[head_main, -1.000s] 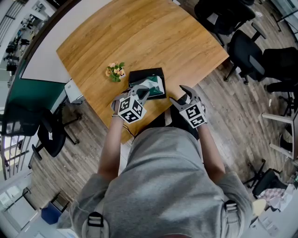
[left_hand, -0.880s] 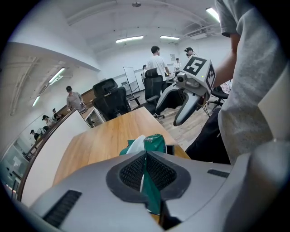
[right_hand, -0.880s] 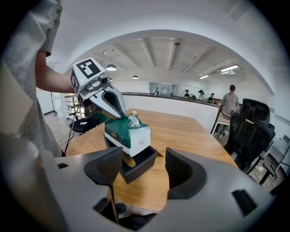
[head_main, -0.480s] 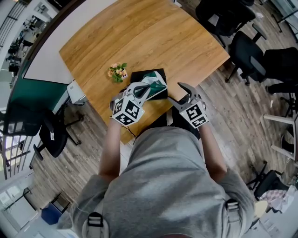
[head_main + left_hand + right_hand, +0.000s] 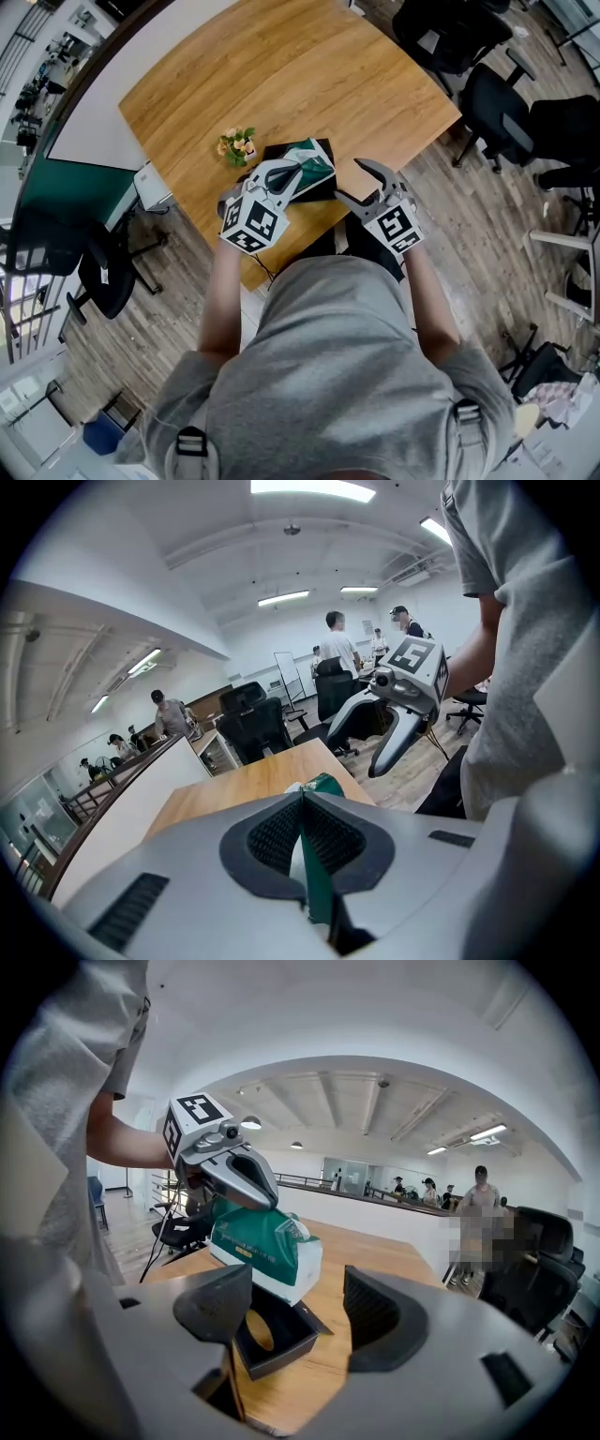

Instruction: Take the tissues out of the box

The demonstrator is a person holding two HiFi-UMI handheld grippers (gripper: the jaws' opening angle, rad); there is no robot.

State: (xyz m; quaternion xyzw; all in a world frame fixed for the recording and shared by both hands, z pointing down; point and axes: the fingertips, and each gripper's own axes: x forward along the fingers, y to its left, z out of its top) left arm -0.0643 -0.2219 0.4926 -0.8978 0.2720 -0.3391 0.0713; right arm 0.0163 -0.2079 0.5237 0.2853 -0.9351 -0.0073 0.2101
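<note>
A green and white tissue pack (image 5: 266,1245) hangs tilted above the open black box (image 5: 272,1337), which rests on the wooden table (image 5: 281,66) near its front edge. My left gripper (image 5: 246,1183) is shut on the pack's top edge; in the left gripper view the green wrapper (image 5: 317,878) is pinched between the pads. In the head view the left gripper (image 5: 284,175) holds the pack (image 5: 315,163) over the box (image 5: 278,150). My right gripper (image 5: 351,184) stands open just right of the box with nothing between its fingers, and it also shows in the left gripper view (image 5: 401,714).
A small pot of flowers (image 5: 234,145) stands on the table left of the box. Black office chairs (image 5: 497,112) stand on the wooden floor to the right, and another chair (image 5: 103,267) to the left. People stand far off in the room.
Both grippers have risen. The left one has drawn the tissue pack up and further out of the black box. The right gripper stays open beside the box.
</note>
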